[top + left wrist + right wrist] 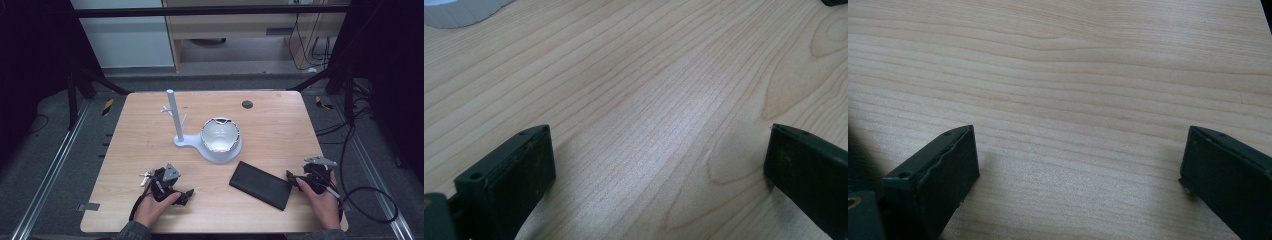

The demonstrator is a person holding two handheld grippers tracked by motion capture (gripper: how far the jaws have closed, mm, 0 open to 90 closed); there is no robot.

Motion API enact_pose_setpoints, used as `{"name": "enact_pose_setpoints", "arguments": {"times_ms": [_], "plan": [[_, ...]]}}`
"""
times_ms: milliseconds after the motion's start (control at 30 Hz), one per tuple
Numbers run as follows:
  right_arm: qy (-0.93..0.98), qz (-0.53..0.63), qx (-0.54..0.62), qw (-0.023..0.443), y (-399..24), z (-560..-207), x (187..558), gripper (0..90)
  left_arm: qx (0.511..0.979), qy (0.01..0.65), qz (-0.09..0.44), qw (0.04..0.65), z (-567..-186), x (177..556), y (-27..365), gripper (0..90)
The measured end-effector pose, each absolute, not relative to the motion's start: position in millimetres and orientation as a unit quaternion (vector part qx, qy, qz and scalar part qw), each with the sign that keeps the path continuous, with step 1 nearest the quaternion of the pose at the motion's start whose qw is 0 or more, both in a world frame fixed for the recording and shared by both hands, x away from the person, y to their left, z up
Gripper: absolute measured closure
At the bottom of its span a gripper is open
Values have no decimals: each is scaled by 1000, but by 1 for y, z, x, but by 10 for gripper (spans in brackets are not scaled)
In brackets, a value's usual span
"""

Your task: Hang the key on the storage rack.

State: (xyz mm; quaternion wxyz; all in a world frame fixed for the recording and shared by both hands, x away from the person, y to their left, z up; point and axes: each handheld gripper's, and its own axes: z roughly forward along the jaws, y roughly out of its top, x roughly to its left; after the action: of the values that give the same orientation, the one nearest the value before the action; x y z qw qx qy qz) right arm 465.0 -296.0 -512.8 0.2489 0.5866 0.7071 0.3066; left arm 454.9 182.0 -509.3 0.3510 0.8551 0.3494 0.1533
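One black flat case (261,184) lies on the counter (150,135) in the lower right of the high view, tilted, with its right end just beside the right claw (294,179). That claw is spread wide, with only bare wood between its jaws. The left claw (186,195), in the lower left, is also spread and holds nothing. In the middle stands one white stand (176,120) with one pole, and one white bowl (220,134) sits on its base. Two hands, two claws.
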Motion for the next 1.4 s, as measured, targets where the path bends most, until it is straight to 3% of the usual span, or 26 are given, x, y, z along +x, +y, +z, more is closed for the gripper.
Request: {"name": "enact_pose_setpoints", "arguments": {"times_ms": [200,400,567,667,867,1033,1400], "plan": [[707,307,586,249,-296,-513,465,27,856,348,139,355,-504,457,186,38],[703,307,591,250,-296,-513,464,30,845,343,176,370,-487,455,202,38],[702,306,592,251,-295,-513,463,29,819,377,210,377,-469,455,232,70],[703,305,592,251,-295,-513,463,28,810,398,192,385,-458,460,246,72],[702,306,593,251,-295,-512,463,26,835,400,204,318,-443,465,250,67],[704,305,591,250,-295,-513,463,17,836,406,189,317,-439,461,251,67],[702,302,594,249,-293,-513,465,7,861,408,184,242,-448,454,256,62]]}}
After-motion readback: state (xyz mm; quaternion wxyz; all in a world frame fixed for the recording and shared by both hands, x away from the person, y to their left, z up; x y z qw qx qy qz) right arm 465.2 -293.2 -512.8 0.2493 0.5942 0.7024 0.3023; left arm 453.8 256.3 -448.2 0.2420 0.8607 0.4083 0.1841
